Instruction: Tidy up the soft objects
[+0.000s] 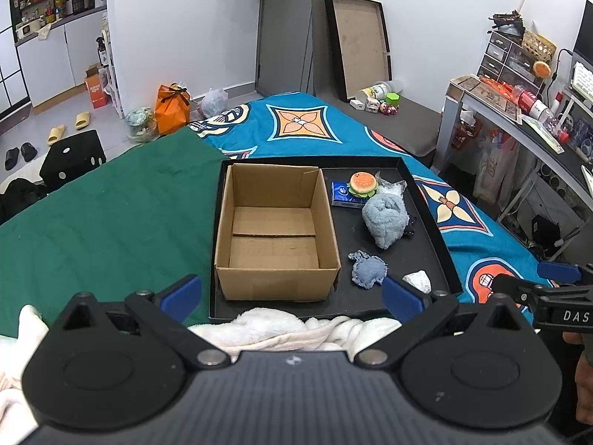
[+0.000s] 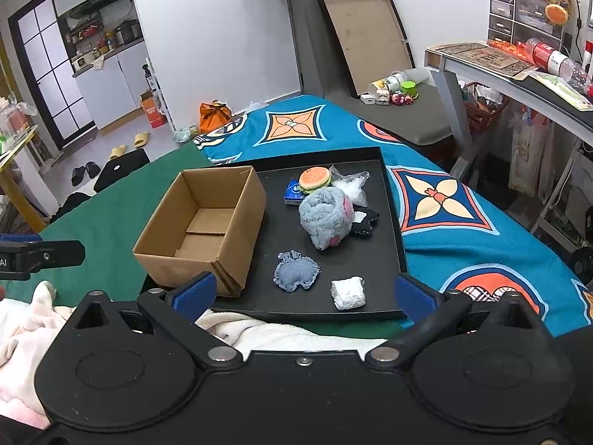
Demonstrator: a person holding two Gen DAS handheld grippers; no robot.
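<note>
On a bed with a green cover and blue patterned blanket sits a black tray (image 2: 393, 230) holding an empty cardboard box (image 2: 207, 222) on its left side. Beside the box lie a burger plush (image 2: 314, 180), a blue tissue pack (image 2: 294, 193), a fluffy grey-blue bundle (image 2: 326, 218), a small blue denim pouch (image 2: 296, 271) and a white crumpled wad (image 2: 347, 293). Both the left gripper (image 1: 291, 293) and right gripper (image 2: 304, 293) hover near the tray's front edge, jaws spread wide, holding nothing.
</note>
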